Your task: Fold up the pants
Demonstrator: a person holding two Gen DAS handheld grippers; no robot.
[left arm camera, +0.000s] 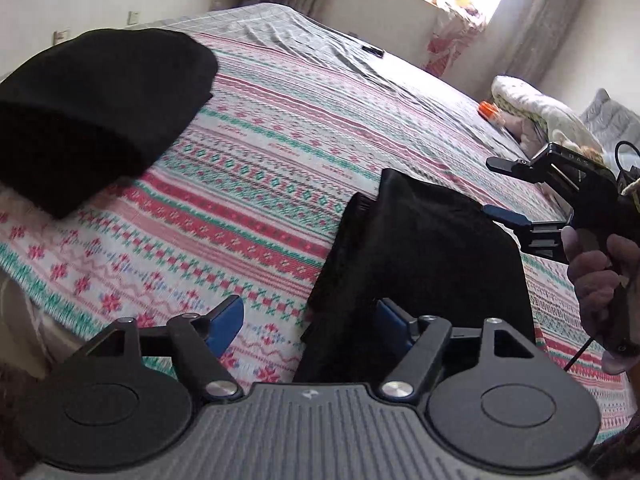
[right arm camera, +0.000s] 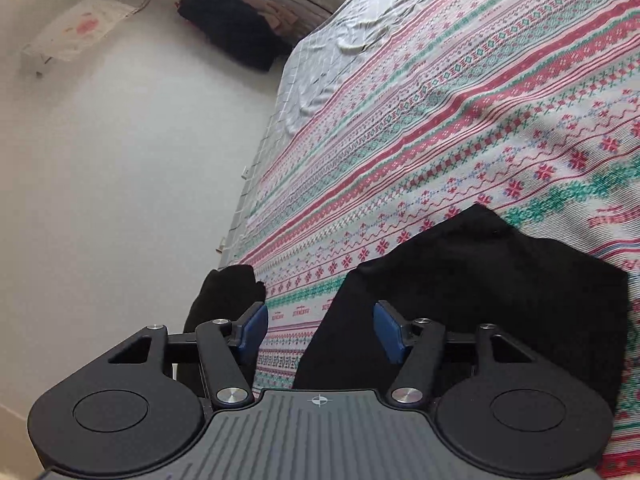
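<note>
Black pants lie folded into a compact rectangle on the patterned bedspread. My left gripper is open just above the near edge of the pants, its right pad over the cloth, holding nothing. My right gripper shows at the right, held by a hand, open at the far right edge of the pants. In the right wrist view the pants lie under my open right gripper, which is empty.
A stack of folded black clothes sits at the bed's left edge, also in the right wrist view. A rolled quilt and an orange item lie at the far right. A small dark object rests far back. A white wall borders the bed.
</note>
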